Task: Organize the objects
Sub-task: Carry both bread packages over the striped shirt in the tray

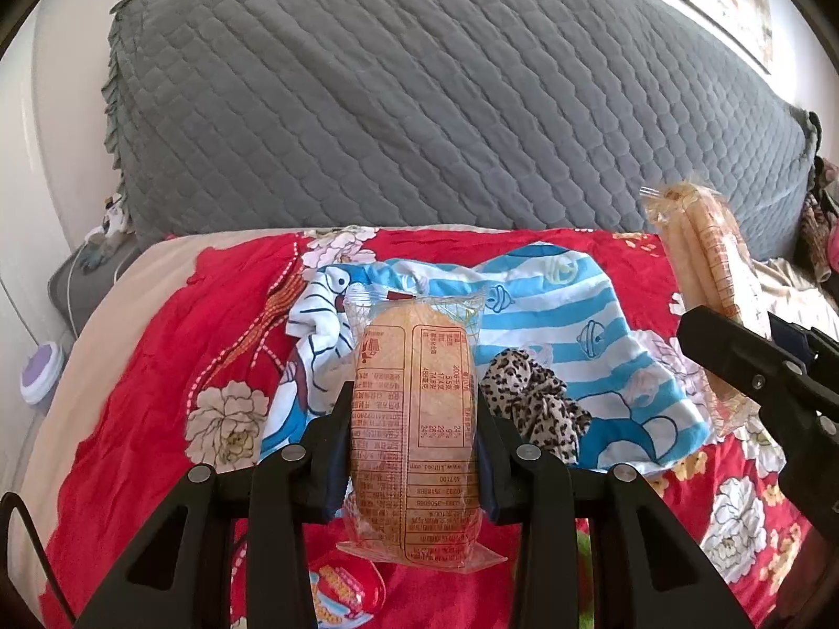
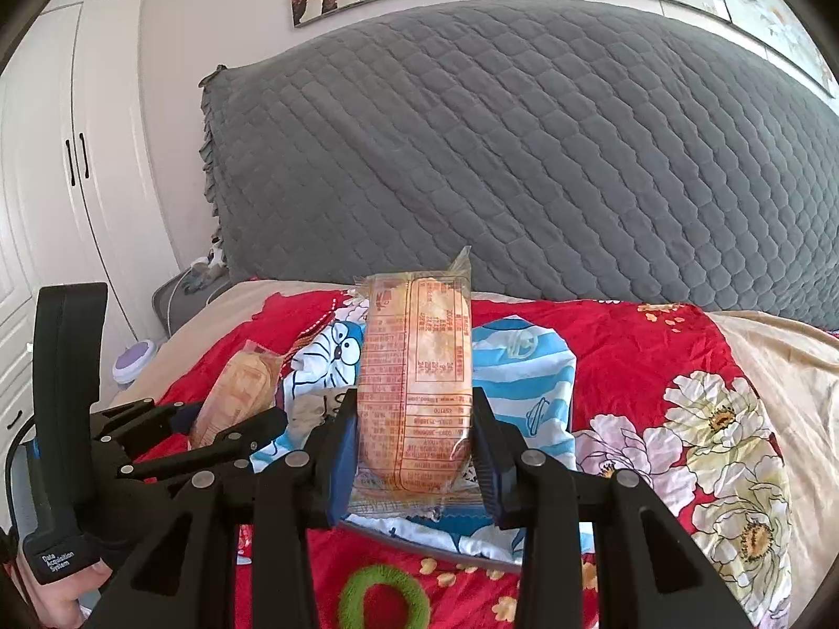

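**Two wrapped pastries, one in each gripper, above the red bedspread**

Left wrist view: The left gripper [image 1: 414,409] is pinching a wrapped pastry [image 1: 417,419] between its two fingers, the packet standing on end with its printed label facing the camera. The packet's lower corner is hanging below the fingers and is covering part of a red snack packet [image 1: 348,589], whose front edge is running out of the picture at the bottom. Behind the pastry, a blue striped cartoon cloth [image 1: 550,325] is lying crumpled on the red floral bedspread [image 1: 136,419], and a leopard-print scrunchie [image 1: 535,403] is sitting on the cloth just right of the gripper. At the right edge the right gripper [image 1: 760,367] is showing only in part, holding a second wrapped pastry [image 1: 702,272] tilted; its far finger is hidden behind the packet. A grey quilted headboard [image 1: 445,94] is filling the background.

Right wrist view: The right gripper [image 2: 414,419] is closing its fingers on the second wrapped pastry [image 2: 414,382], held upright over the cartoon cloth [image 2: 524,372]. Its label text is too small to read. At the left the left gripper [image 2: 220,430] is gripping the first pastry [image 2: 241,393], partly hidden by the linkage. A green scrunchie [image 2: 383,600] is lying on the bedspread [image 2: 629,367], cut off by the bottom edge. No container is showing in either view.
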{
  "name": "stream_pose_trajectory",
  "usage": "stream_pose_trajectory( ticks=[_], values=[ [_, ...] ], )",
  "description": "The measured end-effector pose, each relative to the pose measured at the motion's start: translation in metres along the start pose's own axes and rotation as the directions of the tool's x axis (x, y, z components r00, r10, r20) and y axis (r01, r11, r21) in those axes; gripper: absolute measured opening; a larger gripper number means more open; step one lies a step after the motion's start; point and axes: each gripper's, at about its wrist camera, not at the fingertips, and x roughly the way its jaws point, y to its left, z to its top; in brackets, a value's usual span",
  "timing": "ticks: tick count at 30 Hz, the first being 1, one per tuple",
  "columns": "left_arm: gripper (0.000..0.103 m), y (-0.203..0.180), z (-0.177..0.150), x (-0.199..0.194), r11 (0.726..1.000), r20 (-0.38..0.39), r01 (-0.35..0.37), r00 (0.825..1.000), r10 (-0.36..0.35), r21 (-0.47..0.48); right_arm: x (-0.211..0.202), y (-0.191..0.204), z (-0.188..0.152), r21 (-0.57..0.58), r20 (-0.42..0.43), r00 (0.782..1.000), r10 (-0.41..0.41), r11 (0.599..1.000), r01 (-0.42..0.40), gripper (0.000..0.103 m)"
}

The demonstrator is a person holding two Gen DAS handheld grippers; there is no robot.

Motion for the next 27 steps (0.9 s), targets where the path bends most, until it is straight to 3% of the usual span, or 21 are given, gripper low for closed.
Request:
stream_pose_trajectory(
  ticks=[27],
  values=[
    [0.039, -0.011, 0.002, 0.075, 0.999, -0.025, -0.022, 0.999, 0.022, 0.024, 0.062, -0.027, -0.016, 0.054, 0.027, 1.000, 0.007, 0.999, -0.008, 0.039]
  ],
)
